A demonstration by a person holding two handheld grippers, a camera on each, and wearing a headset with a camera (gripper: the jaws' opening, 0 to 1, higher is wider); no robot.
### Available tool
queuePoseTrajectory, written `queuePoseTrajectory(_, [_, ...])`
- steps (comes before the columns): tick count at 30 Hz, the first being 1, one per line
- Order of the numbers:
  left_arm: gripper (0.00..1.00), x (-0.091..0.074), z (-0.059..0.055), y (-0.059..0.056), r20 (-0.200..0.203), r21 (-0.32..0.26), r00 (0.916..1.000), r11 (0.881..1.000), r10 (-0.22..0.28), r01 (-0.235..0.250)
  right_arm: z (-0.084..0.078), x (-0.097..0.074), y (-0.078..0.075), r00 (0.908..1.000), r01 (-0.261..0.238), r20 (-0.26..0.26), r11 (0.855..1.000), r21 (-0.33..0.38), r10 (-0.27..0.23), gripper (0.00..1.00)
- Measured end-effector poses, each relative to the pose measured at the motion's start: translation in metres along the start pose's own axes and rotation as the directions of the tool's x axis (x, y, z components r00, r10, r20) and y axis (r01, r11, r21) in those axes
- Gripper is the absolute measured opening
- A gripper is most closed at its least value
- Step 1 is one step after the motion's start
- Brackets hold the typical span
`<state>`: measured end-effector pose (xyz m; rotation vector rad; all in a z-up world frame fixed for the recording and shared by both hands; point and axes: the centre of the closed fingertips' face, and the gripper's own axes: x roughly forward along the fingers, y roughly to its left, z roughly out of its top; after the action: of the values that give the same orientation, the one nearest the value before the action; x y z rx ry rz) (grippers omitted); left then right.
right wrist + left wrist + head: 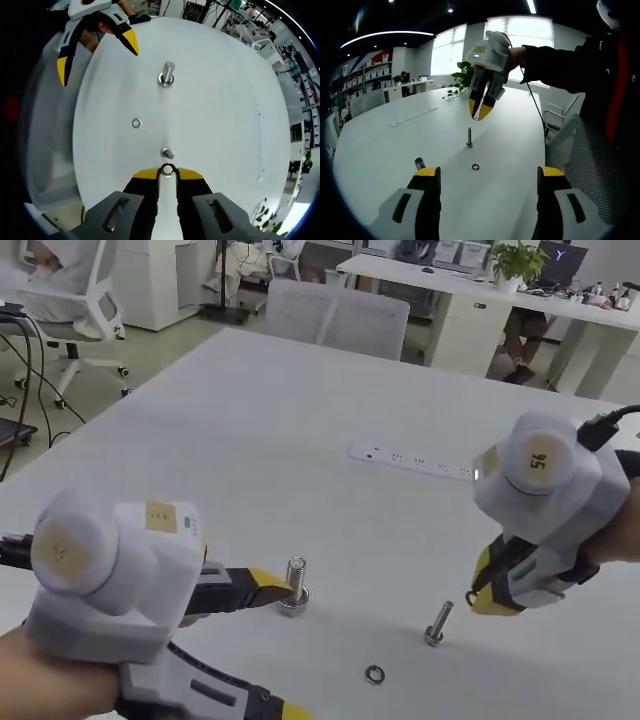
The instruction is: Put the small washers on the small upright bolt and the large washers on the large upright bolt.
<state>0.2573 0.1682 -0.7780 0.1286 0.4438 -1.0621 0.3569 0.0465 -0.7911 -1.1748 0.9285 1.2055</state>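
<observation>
Yellow-tipped, the right gripper [168, 173] pinches 1 small washer [168, 165] between its nearly closed jaws. It hangs just above the small upright bolt [167, 153], and the washer and bolt are apart. The left gripper [488, 174] has its jaws spread wide with nothing between them, 1 tip just beside the large upright bolt [296, 582]. 1 loose washer [375, 674] lies flat on the white table [300, 420], near the small upright bolt. A power strip [410, 460] lies farther back.
</observation>
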Motion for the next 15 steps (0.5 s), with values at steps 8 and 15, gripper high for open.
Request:
queuePoseTrajectory(8, [0.78,-0.0009,0.0005,0.0007,0.003,-0.003,1.0000,1.000,0.005,-0.005,0.0083,0.0027,-0.0029,1.0000,-0.002,-0.006,1.000,-0.023,0.002,0.14])
queuePoseTrajectory(15, [0.78,-0.0014,0.0006,0.0011,0.007,-0.008,0.9999,1.000,0.010,-0.010,0.0114,0.0078,-0.0032,0.9999,-0.014,-0.009,0.999,-0.036,0.014,0.14])
